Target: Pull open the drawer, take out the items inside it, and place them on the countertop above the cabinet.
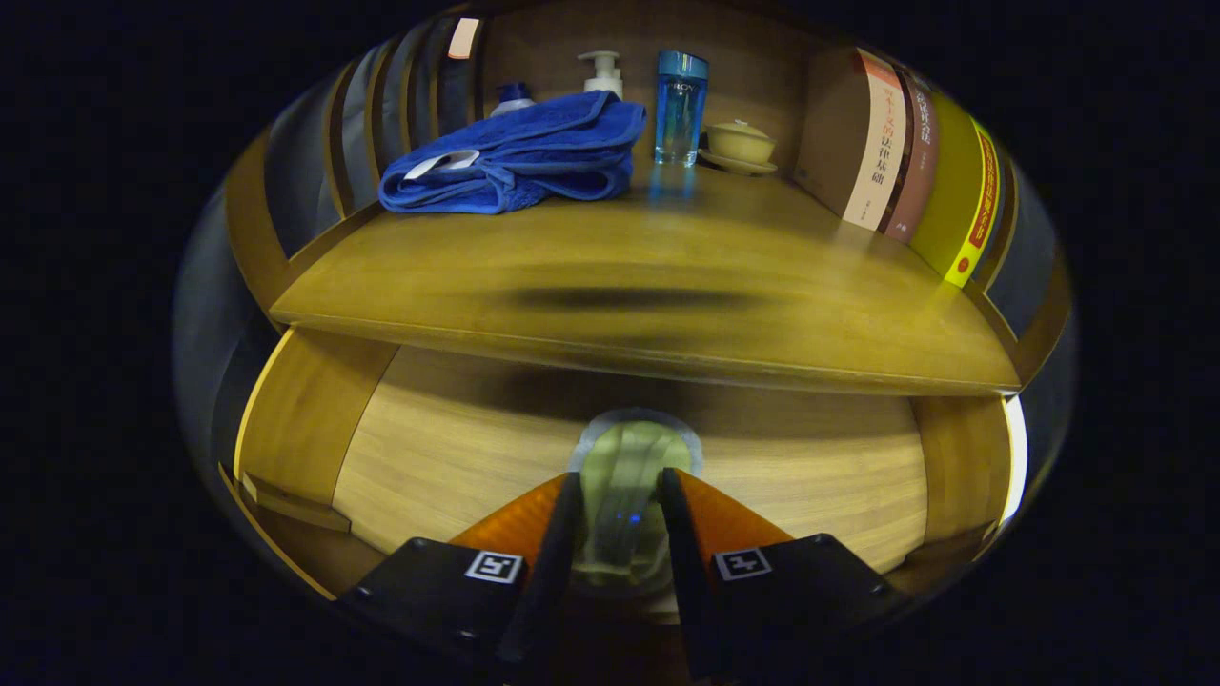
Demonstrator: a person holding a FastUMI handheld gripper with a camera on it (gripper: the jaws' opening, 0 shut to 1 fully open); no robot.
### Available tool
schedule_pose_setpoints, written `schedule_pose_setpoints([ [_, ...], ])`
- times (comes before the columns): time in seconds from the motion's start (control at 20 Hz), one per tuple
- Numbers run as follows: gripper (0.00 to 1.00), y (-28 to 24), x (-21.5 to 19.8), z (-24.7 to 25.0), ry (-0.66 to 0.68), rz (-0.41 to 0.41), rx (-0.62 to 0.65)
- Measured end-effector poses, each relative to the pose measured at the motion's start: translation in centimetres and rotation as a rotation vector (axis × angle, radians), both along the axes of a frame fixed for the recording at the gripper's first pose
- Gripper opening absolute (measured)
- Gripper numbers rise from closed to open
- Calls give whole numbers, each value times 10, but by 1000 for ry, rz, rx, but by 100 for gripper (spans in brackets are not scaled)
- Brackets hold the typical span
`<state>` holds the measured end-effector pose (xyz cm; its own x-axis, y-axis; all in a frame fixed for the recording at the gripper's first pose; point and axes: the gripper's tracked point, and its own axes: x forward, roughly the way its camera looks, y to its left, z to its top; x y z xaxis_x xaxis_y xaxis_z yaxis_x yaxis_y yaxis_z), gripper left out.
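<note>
The gripper (620, 495) pinches the round drawer knob (634, 457) dead ahead, below the near countertop (667, 286) edge.

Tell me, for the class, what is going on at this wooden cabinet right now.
The hand-held gripper is closed on a pale green translucent item over the open wooden drawer, below the countertop edge. On the wooden countertop sit a folded blue towel, a blue glass bottle and a small lidded yellow bowl.
</note>
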<state>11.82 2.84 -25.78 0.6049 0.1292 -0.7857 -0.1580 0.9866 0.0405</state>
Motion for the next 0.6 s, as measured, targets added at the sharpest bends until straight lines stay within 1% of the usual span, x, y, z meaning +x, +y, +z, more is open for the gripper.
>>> schedule_pose_setpoints([
  [0.15, 30, -1, -1, 3, -14, -2, -5],
  [0.2, 26, -2, -1, 4, -19, -6, -5],
  [0.25, 25, -1, -1, 4, -26, -9, -5],
  [0.35, 20, 1, -3, 5, -30, -4, 3],
  [0.45, 19, 7, -6, 13, -41, -1, 32],
  [0.6, 19, 3, -3, 37, -113, -7, 37],
])
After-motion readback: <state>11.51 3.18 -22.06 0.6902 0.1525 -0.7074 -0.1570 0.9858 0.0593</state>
